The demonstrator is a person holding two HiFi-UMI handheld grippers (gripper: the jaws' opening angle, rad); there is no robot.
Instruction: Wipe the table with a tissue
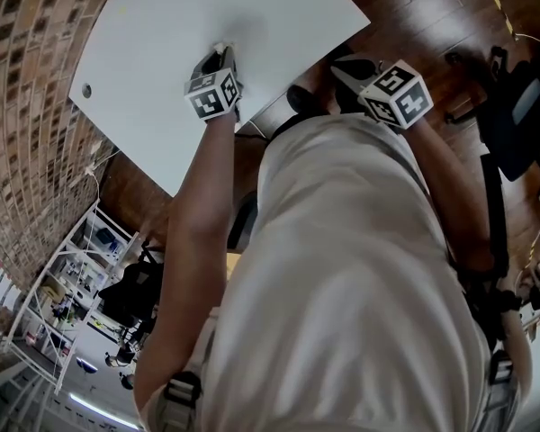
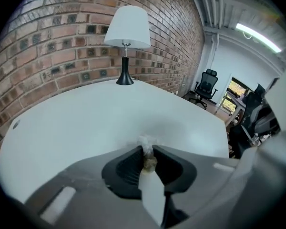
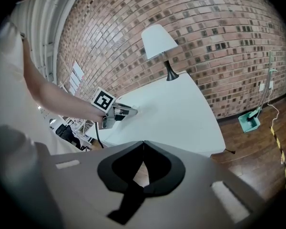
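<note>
Counting: two grippers, the left gripper (image 1: pixel 223 54) (image 2: pixel 147 149) and the right gripper (image 1: pixel 349 68) (image 3: pixel 143 144); one tissue (image 2: pixel 146 142); one tabletop (image 1: pixel 162 25) (image 2: pixel 76 123) (image 3: pixel 181 109); one lamp (image 2: pixel 127 30) (image 3: pixel 158 41); one small round hole (image 1: pixel 87 90) near the tabletop's edge; one marker cube on each gripper
Left gripper: jaws drawn close, clamped on the tissue, tips angled down at the tabletop well in from its edge
Tissue: a crumpled white wad pinched at the very jaw tips and pushing out past them, where it meets the tabletop; a flat white strip trails back between the jaws
Right gripper: jaws together with nothing between them, held off the tabletop beside its near edge, over the floor (image 1: pixel 414 16)
Markings: black-and-white square patterns on the left cube (image 1: pixel 214 95) (image 3: pixel 102 100) and the right cube (image 1: pixel 396 93); these are patterns, not letters
Tabletop: white, with rounded corners, set against a brick wall (image 2: pixel 62 42)
Lamp: white shade on a dark stem and foot, standing at the far edge by the wall, well apart from the tissue
Surroundings: wooden floor; one black chair (image 2: pixel 207 82) beyond the tabletop in the left gripper view
</note>
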